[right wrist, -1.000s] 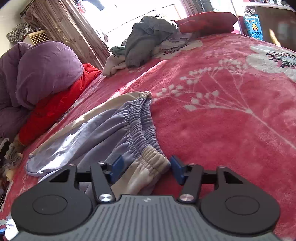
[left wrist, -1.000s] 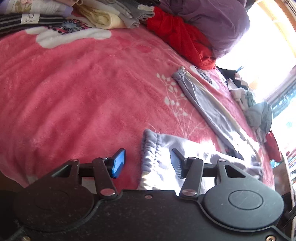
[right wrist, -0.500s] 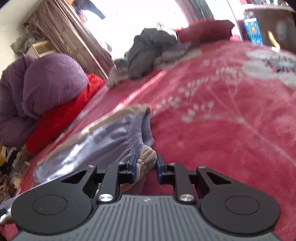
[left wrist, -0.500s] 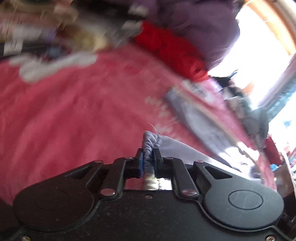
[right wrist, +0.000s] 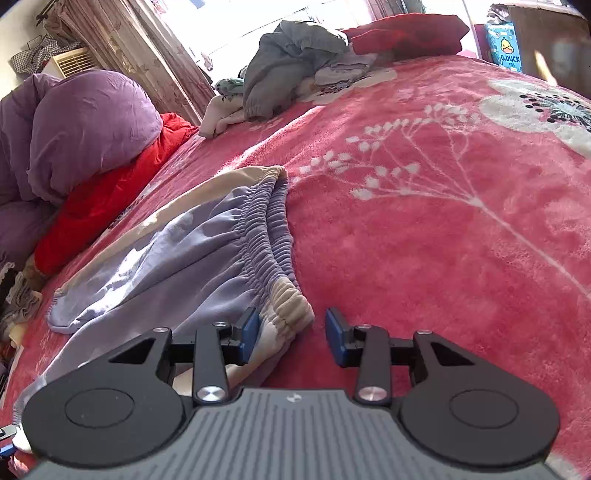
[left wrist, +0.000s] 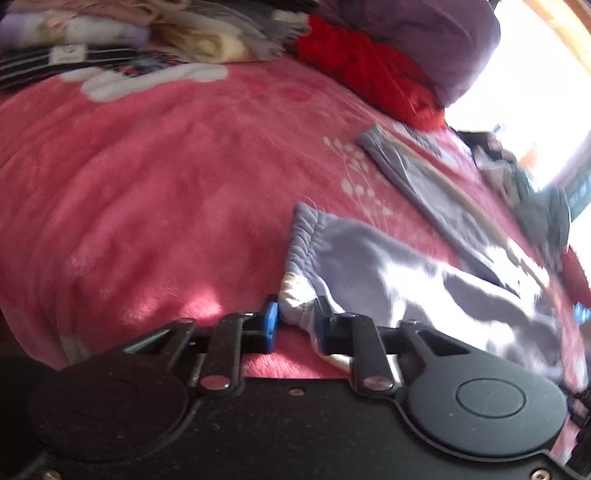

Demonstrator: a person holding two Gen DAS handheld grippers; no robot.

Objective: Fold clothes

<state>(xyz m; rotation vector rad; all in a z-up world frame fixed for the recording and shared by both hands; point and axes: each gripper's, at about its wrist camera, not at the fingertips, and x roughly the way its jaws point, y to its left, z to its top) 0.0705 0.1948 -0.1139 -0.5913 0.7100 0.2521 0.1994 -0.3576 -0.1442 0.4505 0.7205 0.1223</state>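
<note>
Lilac trousers with cream trim (left wrist: 391,266) lie on the pink floral blanket (left wrist: 147,177). In the left wrist view one leg cuff sits between the fingers of my left gripper (left wrist: 295,325), which is open around it; the other leg (left wrist: 417,173) stretches away to the right. In the right wrist view the gathered waistband (right wrist: 266,236) lies flat, and its cream corner rests between the fingers of my right gripper (right wrist: 291,334), which is open.
A red garment (right wrist: 110,192) and a purple duvet (right wrist: 81,125) lie at the bed's far side. A pile of grey and white clothes (right wrist: 291,59) sits near the window. Folded clothes (left wrist: 155,33) are stacked at the blanket's far edge.
Both grippers closed on the trousers half a second ago and now stand open, the cloth lying between the fingers. The cuff and waistband have shifted slightly on the blanket.
</note>
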